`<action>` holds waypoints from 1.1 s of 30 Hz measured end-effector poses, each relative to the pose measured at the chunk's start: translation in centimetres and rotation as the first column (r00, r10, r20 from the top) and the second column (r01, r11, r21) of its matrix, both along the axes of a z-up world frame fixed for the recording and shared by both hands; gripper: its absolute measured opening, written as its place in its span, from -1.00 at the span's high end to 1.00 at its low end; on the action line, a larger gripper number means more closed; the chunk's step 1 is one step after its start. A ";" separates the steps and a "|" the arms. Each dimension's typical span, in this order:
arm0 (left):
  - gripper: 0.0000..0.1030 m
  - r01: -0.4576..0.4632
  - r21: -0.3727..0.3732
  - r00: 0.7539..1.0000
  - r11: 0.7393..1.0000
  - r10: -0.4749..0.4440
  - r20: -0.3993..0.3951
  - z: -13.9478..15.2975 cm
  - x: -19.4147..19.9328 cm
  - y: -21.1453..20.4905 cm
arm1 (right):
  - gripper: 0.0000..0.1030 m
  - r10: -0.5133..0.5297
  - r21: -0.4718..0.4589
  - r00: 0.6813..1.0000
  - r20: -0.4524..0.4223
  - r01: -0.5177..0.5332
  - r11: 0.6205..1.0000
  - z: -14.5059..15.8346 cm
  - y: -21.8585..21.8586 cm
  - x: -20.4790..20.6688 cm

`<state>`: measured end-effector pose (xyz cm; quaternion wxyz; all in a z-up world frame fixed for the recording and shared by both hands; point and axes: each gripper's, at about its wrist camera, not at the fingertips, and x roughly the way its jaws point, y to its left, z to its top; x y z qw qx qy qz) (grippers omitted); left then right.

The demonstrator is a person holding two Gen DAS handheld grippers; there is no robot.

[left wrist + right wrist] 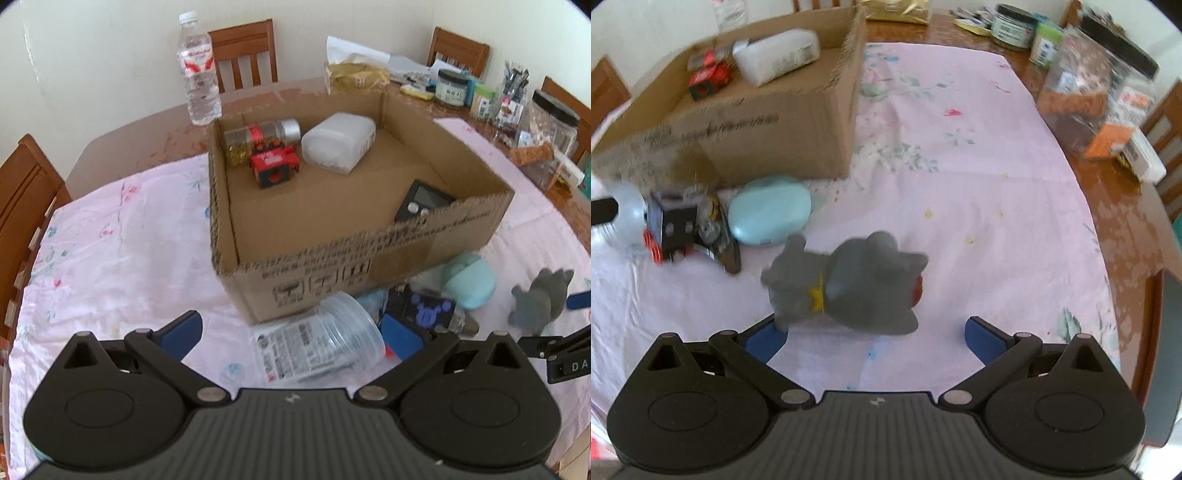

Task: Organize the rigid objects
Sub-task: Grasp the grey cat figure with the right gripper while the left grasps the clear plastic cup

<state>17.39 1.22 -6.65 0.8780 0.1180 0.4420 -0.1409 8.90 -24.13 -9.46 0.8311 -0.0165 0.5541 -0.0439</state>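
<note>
An open cardboard box [369,254] [775,147] stands on the pink cloth. Inside lie a glass jar with a red band [258,136], a red toy block [273,166] [709,79], a white plastic container [338,142] [775,55] and a black device [424,201]. In front of the box lie a clear plastic cup [332,332], a black toy with a purple mouse mark [424,306] [674,225], a pale blue case [469,284] [768,214] and a grey cat figure [539,299] [849,284]. My left gripper [291,332] is open over the cup. My right gripper [875,336] is open just short of the cat.
A water bottle [199,70] stands behind the box. Jars, packets and papers crowd the table's far right [535,122] [1100,85]. Wooden chairs [243,51] surround the table. Bare pink cloth [122,240] [979,166] lies left of the box and right of it.
</note>
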 end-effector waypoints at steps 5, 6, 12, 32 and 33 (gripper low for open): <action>-0.99 -0.028 0.012 0.999 1.000 0.028 -0.034 -0.8 -0.9 1.2 | -1.00 0.026 -0.004 1.000 0.012 -0.026 1.000 -0.1 0.2 -0.2; -0.99 -0.034 0.012 0.998 0.999 0.035 -0.044 -1.0 -1.2 1.5 | -1.00 0.028 -0.004 0.999 0.014 -0.028 1.000 -0.1 0.2 -0.2; -0.99 -0.071 0.021 0.994 0.997 0.072 -0.087 -2.3 -2.5 3.1 | -1.00 0.034 -0.006 0.999 0.033 -0.034 0.999 -0.1 0.3 -0.5; -0.99 -0.144 -0.140 0.977 0.980 0.118 -0.175 -2.9 -5.6 7.1 | -1.00 0.028 -0.013 0.996 0.084 -0.027 1.000 -0.1 0.8 -1.0; -0.99 -0.143 -0.154 0.977 0.978 0.115 -0.181 -3.0 -5.6 7.0 | -1.00 0.030 -0.014 0.995 0.092 -0.029 0.999 -0.1 0.8 -1.1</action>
